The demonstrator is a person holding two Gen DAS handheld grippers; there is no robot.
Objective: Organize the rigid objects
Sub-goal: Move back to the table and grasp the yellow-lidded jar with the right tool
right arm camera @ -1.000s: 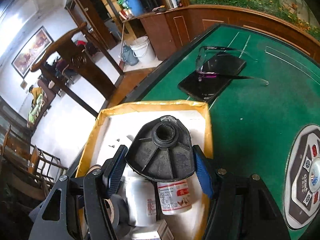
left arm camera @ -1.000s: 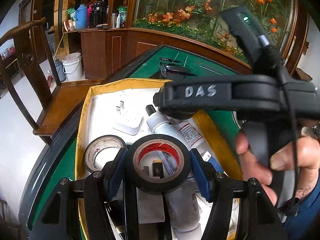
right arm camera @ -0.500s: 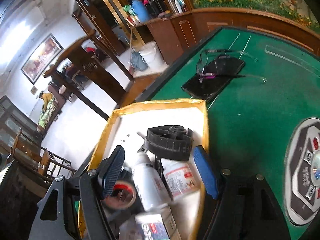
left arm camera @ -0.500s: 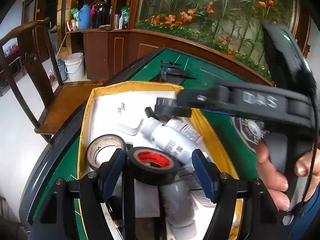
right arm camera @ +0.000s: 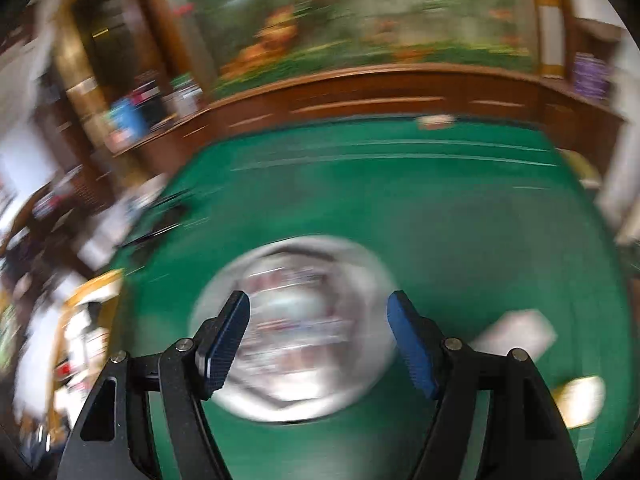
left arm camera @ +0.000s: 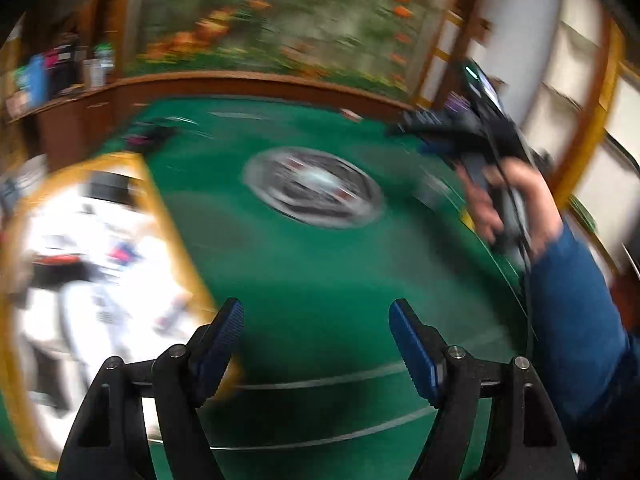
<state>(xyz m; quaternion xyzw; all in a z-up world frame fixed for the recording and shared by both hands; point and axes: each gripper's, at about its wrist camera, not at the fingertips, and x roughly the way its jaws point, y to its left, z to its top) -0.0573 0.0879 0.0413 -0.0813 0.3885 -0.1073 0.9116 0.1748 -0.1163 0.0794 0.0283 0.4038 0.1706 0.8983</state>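
blurrily, yellow-rimmed box [left arm camera: 160,204] crowded with bottles, left hand-held gripper [left arm camera: 316,342] opening empty, right hand-held gripper [right arm camera: 318,338] spread

A box [left arm camera: 160,208] of items sits left of the table's [left arm camera: 320,280] central emblem [left arm camera: 314,192].

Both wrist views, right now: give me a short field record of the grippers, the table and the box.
left hand-held gripper: jaws opening, nothing between them, over green felt
right hand-held gripper: open, empty, above the round grey control panel
green felt table: mostly bare ahead of both grippers
yellow-rimmed white box: at left, filled with items too blurred to name
person's hand: gripping the right tool, blue sleeve behind
image quality: heavy motion blur
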